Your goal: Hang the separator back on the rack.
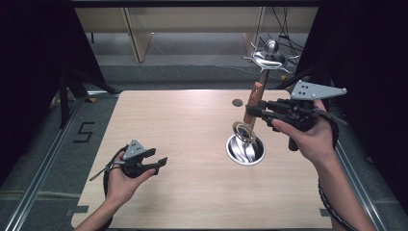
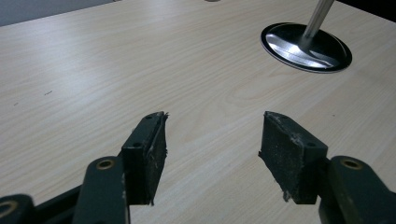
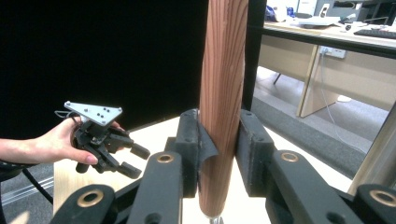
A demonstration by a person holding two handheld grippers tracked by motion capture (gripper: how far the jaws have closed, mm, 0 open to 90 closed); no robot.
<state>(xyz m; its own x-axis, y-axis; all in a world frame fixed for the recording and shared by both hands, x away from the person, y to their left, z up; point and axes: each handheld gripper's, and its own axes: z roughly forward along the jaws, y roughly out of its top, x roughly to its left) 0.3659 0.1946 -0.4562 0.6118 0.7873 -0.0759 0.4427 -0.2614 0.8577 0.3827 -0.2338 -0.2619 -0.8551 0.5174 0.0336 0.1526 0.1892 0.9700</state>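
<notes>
Overhead, pale wooden table (image 1: 192, 144) (grey floor (image 1: 43, 144) around) bears steel bowl (image 1: 245, 149).

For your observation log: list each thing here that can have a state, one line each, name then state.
Left tool: open, holding nothing, above the table.
Right tool: shut on the wooden handle.
Wooden handle: about upright, raised off the table.
Steel bowl: upright on the table, apart from both tools.

Bare tabletop (image 1: 183, 125) left of bowl (image 1: 245, 150)

light: bright tabletop, dark surround | glare: steel bowl (image 1: 245, 149) | blur: slight, near jaws
</notes>
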